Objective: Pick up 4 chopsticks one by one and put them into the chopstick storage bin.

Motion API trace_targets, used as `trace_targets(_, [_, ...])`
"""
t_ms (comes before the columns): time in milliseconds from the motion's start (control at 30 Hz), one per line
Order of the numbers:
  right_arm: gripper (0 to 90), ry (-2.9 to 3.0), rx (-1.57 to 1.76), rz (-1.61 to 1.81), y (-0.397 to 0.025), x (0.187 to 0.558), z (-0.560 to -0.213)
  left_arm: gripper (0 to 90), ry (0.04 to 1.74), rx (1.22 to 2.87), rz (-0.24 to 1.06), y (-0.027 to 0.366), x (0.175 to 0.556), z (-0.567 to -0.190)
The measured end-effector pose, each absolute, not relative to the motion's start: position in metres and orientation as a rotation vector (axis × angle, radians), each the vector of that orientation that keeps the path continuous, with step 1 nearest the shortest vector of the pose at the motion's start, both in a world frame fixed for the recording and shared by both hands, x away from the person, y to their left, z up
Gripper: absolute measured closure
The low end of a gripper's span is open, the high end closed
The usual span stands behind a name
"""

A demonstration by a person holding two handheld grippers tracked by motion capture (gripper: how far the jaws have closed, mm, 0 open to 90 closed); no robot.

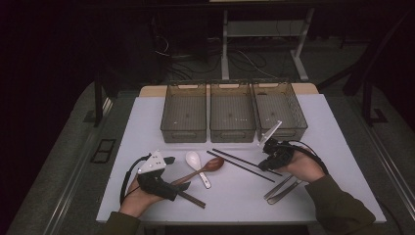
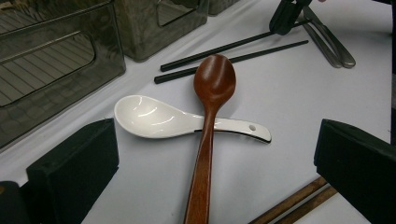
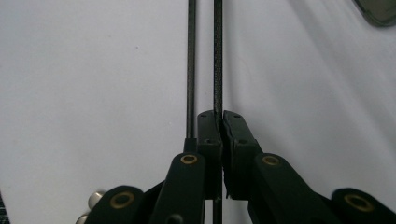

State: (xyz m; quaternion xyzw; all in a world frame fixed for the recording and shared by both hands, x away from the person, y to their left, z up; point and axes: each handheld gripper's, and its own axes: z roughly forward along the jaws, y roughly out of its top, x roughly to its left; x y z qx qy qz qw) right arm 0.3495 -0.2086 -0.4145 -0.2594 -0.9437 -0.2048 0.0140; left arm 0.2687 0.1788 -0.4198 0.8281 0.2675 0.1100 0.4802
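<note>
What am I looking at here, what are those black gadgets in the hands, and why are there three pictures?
A person at a white table holds a hand-operated claw in each hand. The high view looks down from above; the other two come from cameras riding on each claw, looking along its black jaws.

On the table lie a white spoon with a wooden spoon crossing over its handle, brown chopsticks, metal utensils and three clear bins at the back.

The right claw has its jaws closed on one of the black chopsticks; the other black chopstick lies free beside it. The left claw is open, jaws either side of the wooden spoon's handle, gripping nothing.
</note>
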Motion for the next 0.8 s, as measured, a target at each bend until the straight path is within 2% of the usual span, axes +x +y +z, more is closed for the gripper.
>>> trace_targets(800, [85.7, -2.816, -0.824, -1.008, -0.241, 0.338, -0.388, 0.0, 0.653, 2.025, 0.268, 0.178, 0.269, -0.421])
